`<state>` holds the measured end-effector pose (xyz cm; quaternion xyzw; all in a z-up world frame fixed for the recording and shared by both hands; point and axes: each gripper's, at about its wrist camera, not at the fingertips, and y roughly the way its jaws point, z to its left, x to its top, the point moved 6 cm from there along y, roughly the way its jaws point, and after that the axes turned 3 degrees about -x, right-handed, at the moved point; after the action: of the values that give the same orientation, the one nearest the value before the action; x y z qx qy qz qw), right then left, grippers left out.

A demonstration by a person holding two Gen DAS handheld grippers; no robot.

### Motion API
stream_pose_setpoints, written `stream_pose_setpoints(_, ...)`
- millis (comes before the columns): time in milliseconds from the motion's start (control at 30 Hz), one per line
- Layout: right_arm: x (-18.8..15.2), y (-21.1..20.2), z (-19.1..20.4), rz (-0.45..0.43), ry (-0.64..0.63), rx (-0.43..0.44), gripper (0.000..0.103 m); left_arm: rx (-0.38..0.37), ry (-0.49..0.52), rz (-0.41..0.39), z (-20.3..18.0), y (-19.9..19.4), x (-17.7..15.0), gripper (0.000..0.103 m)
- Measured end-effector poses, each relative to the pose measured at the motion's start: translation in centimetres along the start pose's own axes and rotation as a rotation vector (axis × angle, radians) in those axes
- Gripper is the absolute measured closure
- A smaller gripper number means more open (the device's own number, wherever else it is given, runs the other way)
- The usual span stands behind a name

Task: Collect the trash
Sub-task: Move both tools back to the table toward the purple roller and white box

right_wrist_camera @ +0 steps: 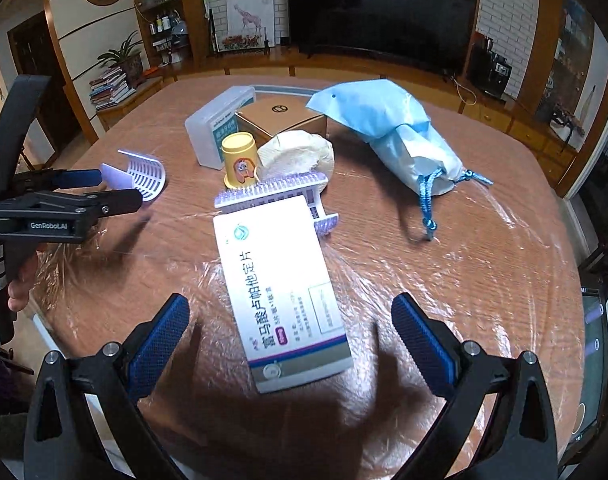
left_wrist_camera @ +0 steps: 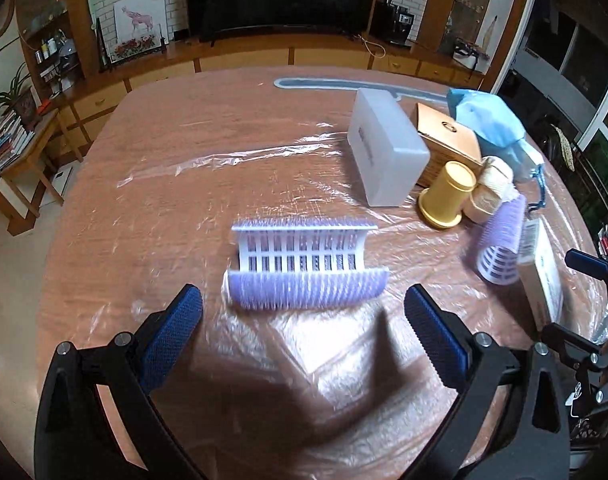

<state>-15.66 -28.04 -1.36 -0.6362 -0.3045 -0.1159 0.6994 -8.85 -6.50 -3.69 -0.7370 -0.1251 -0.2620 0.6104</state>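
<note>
Left gripper spread wide, nothing between its blue pads, hovering low over the table. Just ahead of it lies a purple bristle comb piece, curved, open side up, apart from the pads. Right gripper also spread wide and empty, with the near end of a white medicine box lying flat between its fingers, contact not clear. Second purple comb piece sits partly under the box's far end. Beyond: yellow cup upside down, crumpled cream paper touching it, frosted plastic case, cardboard box, blue drawstring bag lying on its side. Plastic film covers the tabletop.
</note>
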Motion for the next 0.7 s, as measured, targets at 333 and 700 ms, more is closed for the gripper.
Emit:
stream_pose_setpoints(333, 0.6, 1.3, -0.1, 0.014, 0.011, 0.046, 0.004, -0.003, 0.042, 0.008, -0.5, 1.2, 1.0, 0.002)
stream_pose_setpoints(700, 1.2, 2.0, -0.4, 0.023, 0.024, 0.075, 0.004, -0.015, 0.040, 0.008, -0.7, 1.8, 1.7, 0.002)
